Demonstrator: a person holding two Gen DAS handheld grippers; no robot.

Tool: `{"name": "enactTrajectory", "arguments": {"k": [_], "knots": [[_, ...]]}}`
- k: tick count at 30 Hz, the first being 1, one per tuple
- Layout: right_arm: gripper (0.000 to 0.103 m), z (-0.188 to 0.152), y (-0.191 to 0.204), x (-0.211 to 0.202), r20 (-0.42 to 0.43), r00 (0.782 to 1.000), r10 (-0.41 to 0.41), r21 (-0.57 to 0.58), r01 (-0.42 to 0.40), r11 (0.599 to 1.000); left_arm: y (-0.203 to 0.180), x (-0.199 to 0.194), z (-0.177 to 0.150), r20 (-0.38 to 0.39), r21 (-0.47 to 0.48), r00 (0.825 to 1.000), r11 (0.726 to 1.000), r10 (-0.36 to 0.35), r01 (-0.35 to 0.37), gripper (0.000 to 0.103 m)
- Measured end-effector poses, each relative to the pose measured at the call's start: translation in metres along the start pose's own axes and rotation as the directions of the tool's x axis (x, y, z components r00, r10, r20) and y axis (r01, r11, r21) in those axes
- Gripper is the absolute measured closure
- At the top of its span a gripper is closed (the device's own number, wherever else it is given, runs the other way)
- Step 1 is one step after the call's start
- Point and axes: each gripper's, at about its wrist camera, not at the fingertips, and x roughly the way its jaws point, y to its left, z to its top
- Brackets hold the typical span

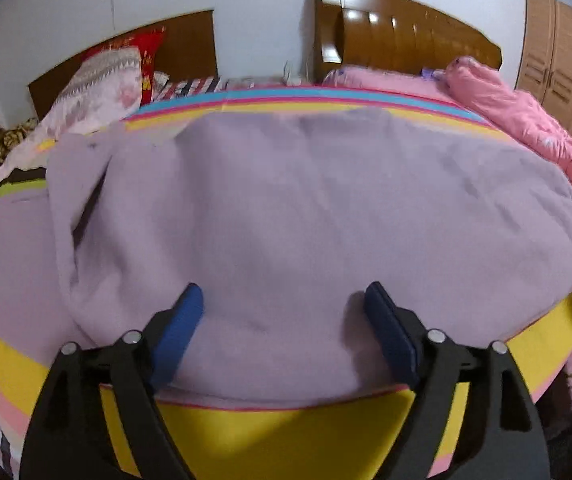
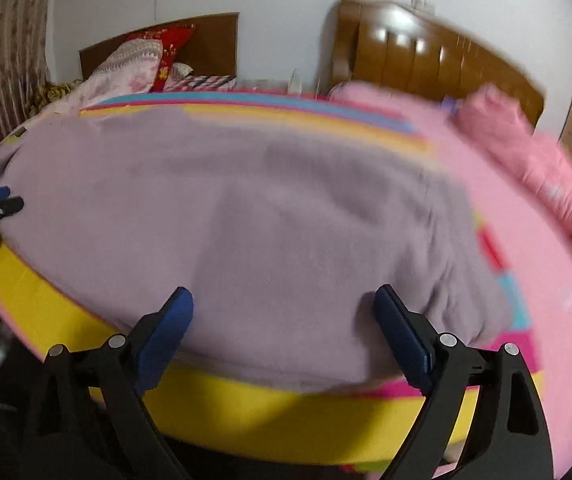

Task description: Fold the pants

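- Lilac fleece pants (image 1: 306, 220) are lying flat on the striped bedsheet (image 1: 286, 432), near the front edge of the bed, with a pink quilt (image 1: 534, 136) bunched at the far right.
- Left tongs (image 1: 281, 308) are standing released, blue pads wide apart, hovering over the near hem with nothing pinched between them.
- Right tongs (image 2: 281, 312) are likewise standing released over the near edge of the cloth, empty; the right view is blurring.
- Long axis is running left to right across the bed; a loose flap is rumpling at the left end (image 1: 81, 184), the right end is lying smoother. Which end is the waist I cannot tell.
- Judgement: one fold is appearing laid and let go; a further fold is pending.
- Next move is calling for both tongs to be pinching an end or edge, lifting evenly and carrying it over without dragging the lower layer.
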Motion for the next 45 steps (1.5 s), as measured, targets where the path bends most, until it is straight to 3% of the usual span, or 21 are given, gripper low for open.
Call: {"name": "enactTrajectory", "arguments": {"k": [3, 6, 9, 11, 13, 15, 17, 19, 21, 24, 27, 30, 31, 33, 35, 37, 38, 40, 42, 44, 45], "knots": [[0.017, 0.009, -0.013, -0.012, -0.041, 0.998, 0.05, 0.024, -0.05, 0.998, 0.004, -0.009, 0.013, -0.047, -0.017, 0.996, 0.997, 0.071, -0.072, 0.02], [0.016, 0.043, -0.015, -0.029, 0.029, 0.999, 0.036, -0.008, -0.036, 0.999, -0.016, -0.027, 0.051, 0.026, 0.019, 0.999, 1.0, -0.018, 0.017, 0.016], [0.014, 0.092, 0.0, -0.018, 0.076, 0.995, 0.061, -0.08, -0.055, 0.995, -0.054, -0.027, 0.084, 0.061, 0.11, 0.992, 0.989, -0.111, 0.104, 0.001], [0.014, 0.111, 0.01, 0.01, 0.02, 0.999, 0.039, -0.12, -0.036, 0.992, -0.09, 0.0, 0.105, 0.014, 0.156, 0.982, 0.97, -0.189, 0.185, 0.001], [0.014, 0.115, 0.014, 0.036, -0.064, 0.997, 0.054, -0.116, -0.061, 0.991, -0.111, 0.036, 0.114, -0.03, 0.197, 0.986, 0.966, -0.167, 0.169, 0.002], [0.014, 0.105, 0.015, 0.055, -0.167, 0.981, 0.099, -0.108, -0.118, 0.987, -0.118, 0.06, 0.113, -0.074, 0.226, 0.988, 0.963, -0.134, 0.148, 0.002], [0.012, 0.087, 0.017, 0.064, -0.252, 0.964, 0.084, -0.159, -0.127, 0.979, -0.117, 0.082, 0.104, -0.13, 0.232, 0.985, 0.963, -0.111, 0.139, 0.002], [0.011, 0.072, 0.008, 0.057, -0.244, 0.96, 0.139, -0.16, -0.181, 0.97, -0.112, 0.099, 0.093, -0.171, 0.209, 0.978, 0.966, -0.12, 0.155, 0.001], [0.013, 0.073, -0.001, 0.05, -0.264, 0.954, 0.144, -0.151, -0.189, 0.97, -0.103, 0.103, 0.095, -0.169, 0.158, 0.973, 0.97, -0.159, 0.186, 0.001], [0.011, 0.096, -0.006, 0.04, -0.174, 0.982, 0.074, -0.159, -0.102, 0.982, -0.109, 0.106, 0.092, -0.171, 0.181, 0.976, 0.97, -0.131, 0.162, 0.001], [0.01, 0.117, -0.014, 0.052, -0.134, 0.986, 0.099, -0.084, -0.111, 0.99, -0.112, 0.111, 0.102, -0.169, 0.173, 0.977, 0.972, -0.133, 0.162, 0.001], [0.006, 0.111, -0.006, 0.098, -0.309, 0.951, 0.025, -0.123, -0.066, 0.99, -0.102, 0.096, 0.107, -0.124, 0.171, 0.987, 0.978, -0.099, 0.12, 0.002], [0.006, 0.112, -0.008, 0.095, -0.277, 0.96, 0.039, -0.101, -0.069, 0.993, -0.096, 0.084, 0.108, -0.087, 0.181, 0.993, 0.979, -0.077, 0.092, 0.002], [0.006, 0.11, -0.006, 0.092, -0.288, 0.957, 0.037, -0.12, -0.074, 0.99, -0.07, 0.049, 0.107, 0.015, 0.184, 0.999, 0.982, -0.043, 0.04, 0.002], [0.008, 0.111, -0.005, 0.083, -0.278, 0.961, 0.008, -0.131, -0.046, 0.99, -0.032, 0.021, 0.104, 0.097, 0.146, 0.995, 0.989, -0.012, -0.002, 0.001], [0.008, 0.122, 0.009, 0.066, -0.193, 0.98, -0.057, -0.163, 0.025, 0.986, 0.029, -0.007, 0.1, 0.161, 0.038, 0.986, 0.998, 0.05, -0.057, 0.001], [0.008, 0.129, 0.025, 0.055, -0.143, 0.989, -0.038, -0.184, 0.011, 0.983, 0.07, -0.021, 0.095, 0.181, -0.048, 0.979, 0.995, 0.096, -0.089, 0.001], [0.008, 0.157, 0.068, 0.043, -0.043, 0.993, 0.108, -0.243, -0.115, 0.963, 0.141, -0.041, 0.078, 0.179, -0.232, 0.957, 0.955, 0.229, -0.185, 0.001], [0.008, 0.187, 0.122, 0.042, 0.007, 0.955, 0.298, -0.346, -0.277, 0.896, 0.208, -0.059, 0.053, 0.15, -0.427, 0.936, 0.875, 0.318, -0.229, 0.002], [0.008, 0.21, 0.175, 0.051, -0.021, 0.901, 0.433, -0.439, -0.397, 0.806, 0.274, -0.072, 0.016, 0.096, -0.641, 0.931, 0.738, 0.351, -0.212, 0.002], [0.008, 0.227, 0.219, 0.064, -0.073, 0.861, 0.504, -0.496, -0.47, 0.73, 0.297, -0.077, 0.0, 0.081, -0.716, 0.932, 0.671, 0.354, -0.192, 0.002]]}}
